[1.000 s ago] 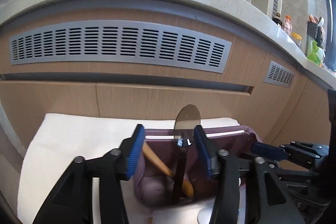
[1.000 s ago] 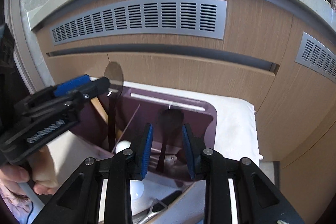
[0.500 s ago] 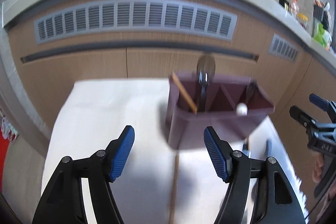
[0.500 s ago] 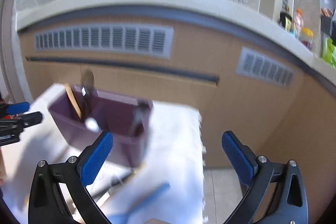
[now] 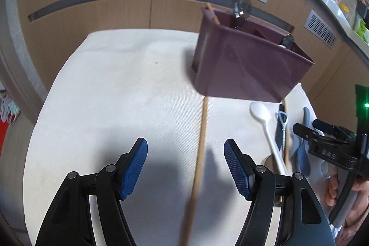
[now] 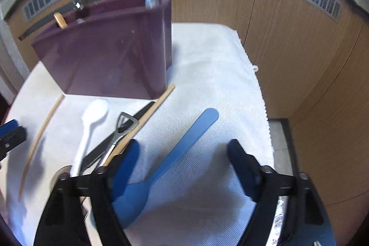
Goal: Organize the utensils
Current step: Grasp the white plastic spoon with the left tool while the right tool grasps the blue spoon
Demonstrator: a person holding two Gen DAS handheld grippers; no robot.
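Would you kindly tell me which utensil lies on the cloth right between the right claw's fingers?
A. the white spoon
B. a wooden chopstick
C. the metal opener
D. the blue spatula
D: in the right wrist view the blue spatula runs up between the fingers of the right claw, whose jaws are closing without touching it; the white spoon lies further left.

Two chopsticks point(image 5: 200, 142), one white spoon point(image 5: 265, 123)

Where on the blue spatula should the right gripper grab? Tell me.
Grip the blue spatula mid-handle, coming down from above with a finger on each long edge. It lies flat on the white cloth, its narrow handle clear of the other utensils; the right gripper is closing, nothing held.
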